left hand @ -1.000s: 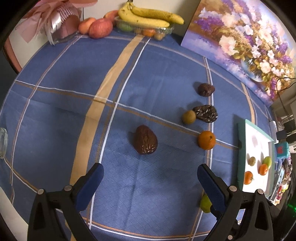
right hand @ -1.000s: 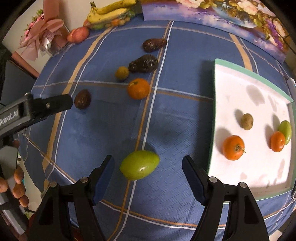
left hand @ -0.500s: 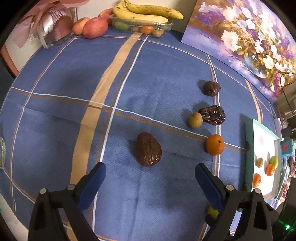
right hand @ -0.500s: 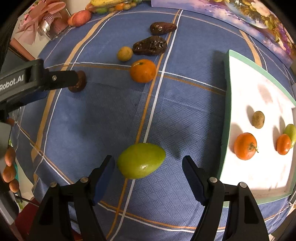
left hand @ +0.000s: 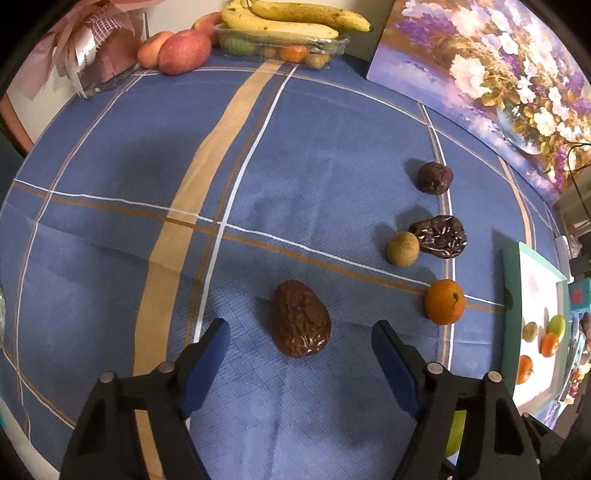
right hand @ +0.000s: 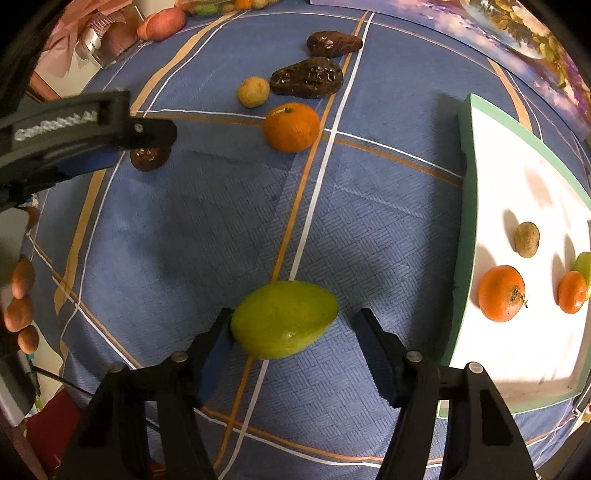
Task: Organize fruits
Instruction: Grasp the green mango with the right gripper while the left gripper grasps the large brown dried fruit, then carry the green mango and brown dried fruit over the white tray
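Observation:
A brown wrinkled fruit [left hand: 300, 319] lies on the blue checked cloth between the fingers of my left gripper [left hand: 299, 332]. Its jaws are closing, with a gap on each side of the fruit. A green oval fruit [right hand: 284, 319] lies between the fingers of my right gripper [right hand: 293, 325]. Those jaws are closing too: the left pad is at the fruit's skin and the right pad stands clear of it. In the right wrist view one left gripper finger [right hand: 151, 133] hangs over the brown fruit [right hand: 149, 158]. A white tray with a green rim [right hand: 467, 221] holds several small fruits.
An orange [right hand: 291, 127], a tan round fruit [right hand: 253, 91] and two dark wrinkled fruits [right hand: 306, 77] [right hand: 334, 44] lie further up the cloth. Bananas [left hand: 295, 22], apples [left hand: 183, 51] and a flower painting [left hand: 498, 74] stand at the far edge. A person's fingers [right hand: 22, 295] show at the left.
Both grippers have sunk toward the cloth and their jaws have narrowed. The brown fruit and the green fruit now sit between the fingertips.

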Demonstrator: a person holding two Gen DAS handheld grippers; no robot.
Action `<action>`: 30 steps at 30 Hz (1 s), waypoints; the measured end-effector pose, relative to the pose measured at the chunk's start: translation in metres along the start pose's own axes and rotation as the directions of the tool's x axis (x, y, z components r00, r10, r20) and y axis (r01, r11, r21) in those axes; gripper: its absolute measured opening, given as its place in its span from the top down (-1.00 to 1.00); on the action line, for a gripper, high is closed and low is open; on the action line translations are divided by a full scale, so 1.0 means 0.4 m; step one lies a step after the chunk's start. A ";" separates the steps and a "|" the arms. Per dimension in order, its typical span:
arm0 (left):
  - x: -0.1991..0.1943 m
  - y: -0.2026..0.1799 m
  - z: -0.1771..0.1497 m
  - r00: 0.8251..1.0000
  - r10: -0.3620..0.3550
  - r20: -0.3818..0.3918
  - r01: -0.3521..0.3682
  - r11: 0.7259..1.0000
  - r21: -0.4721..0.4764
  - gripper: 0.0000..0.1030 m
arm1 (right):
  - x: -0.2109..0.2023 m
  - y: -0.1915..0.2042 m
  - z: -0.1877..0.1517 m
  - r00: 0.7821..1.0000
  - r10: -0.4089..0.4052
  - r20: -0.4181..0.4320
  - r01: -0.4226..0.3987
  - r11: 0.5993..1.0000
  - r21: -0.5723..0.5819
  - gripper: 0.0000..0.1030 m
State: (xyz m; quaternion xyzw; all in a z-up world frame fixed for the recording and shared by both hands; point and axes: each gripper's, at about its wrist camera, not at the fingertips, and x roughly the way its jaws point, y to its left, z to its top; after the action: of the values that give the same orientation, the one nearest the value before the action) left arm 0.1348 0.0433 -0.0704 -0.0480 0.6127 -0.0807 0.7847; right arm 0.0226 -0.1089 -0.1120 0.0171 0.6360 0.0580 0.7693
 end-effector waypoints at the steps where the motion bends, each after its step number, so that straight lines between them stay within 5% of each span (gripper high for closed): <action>1: 0.005 -0.003 0.002 1.000 -0.002 -0.003 0.002 1.000 0.002 -0.48 | 0.002 -0.001 0.001 1.000 0.008 0.003 -0.008 1.000 -0.001 -0.18; 11: 0.019 -0.007 0.007 1.000 -0.007 0.003 0.007 1.000 0.003 0.26 | -0.014 0.004 0.026 1.000 0.021 0.021 -0.021 1.000 -0.010 -0.07; 30: -0.083 -0.039 0.012 0.990 -0.042 0.135 0.039 0.999 0.030 0.28 | -0.119 -0.100 0.059 0.987 0.033 0.159 -0.047 0.995 0.089 -0.07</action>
State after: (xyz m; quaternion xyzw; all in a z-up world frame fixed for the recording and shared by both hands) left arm 0.1304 0.0340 -0.0347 -0.0550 0.5558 -0.1017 0.8232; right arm 0.0396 -0.1526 -0.0649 0.0700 0.5748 0.0426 0.8142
